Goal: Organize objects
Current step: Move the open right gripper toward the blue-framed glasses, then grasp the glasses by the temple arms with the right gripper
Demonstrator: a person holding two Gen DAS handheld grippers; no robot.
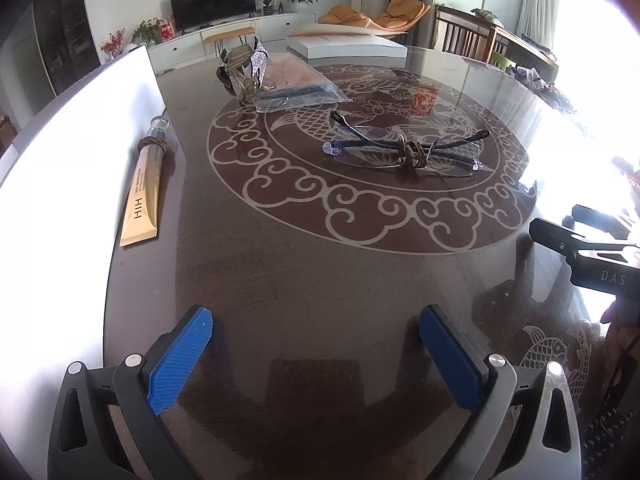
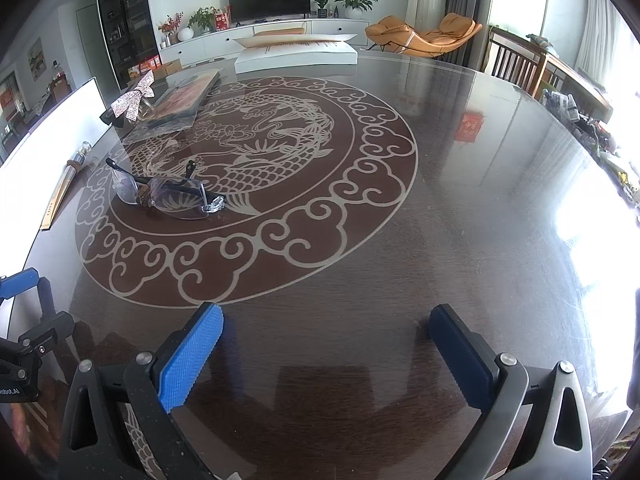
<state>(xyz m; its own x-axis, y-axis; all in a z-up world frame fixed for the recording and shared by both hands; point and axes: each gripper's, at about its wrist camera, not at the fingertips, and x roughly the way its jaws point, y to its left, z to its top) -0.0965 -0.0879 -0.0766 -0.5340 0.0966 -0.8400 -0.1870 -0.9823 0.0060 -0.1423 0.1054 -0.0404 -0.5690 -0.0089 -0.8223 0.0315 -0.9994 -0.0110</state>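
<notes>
A pair of rimless glasses [image 1: 404,151] with a brown band around the bridge lies folded on the table's fish medallion; it also shows in the right wrist view [image 2: 168,192]. A gold tube [image 1: 146,188] with a band near its clear cap lies at the left by a white board [image 1: 60,184]. A sparkly bow hair clip [image 1: 258,60] with brown bands and a clear plastic bag [image 1: 300,88] lie further back. My left gripper [image 1: 316,328] is open and empty over the near table. My right gripper [image 2: 326,326] is open and empty too.
The dark glass-topped table [image 2: 460,200] carries a white flat box [image 2: 296,56] at its far edge. The right gripper's body [image 1: 592,256] shows at the right of the left wrist view. Chairs and a cluttered sideboard [image 2: 580,112] stand at the right.
</notes>
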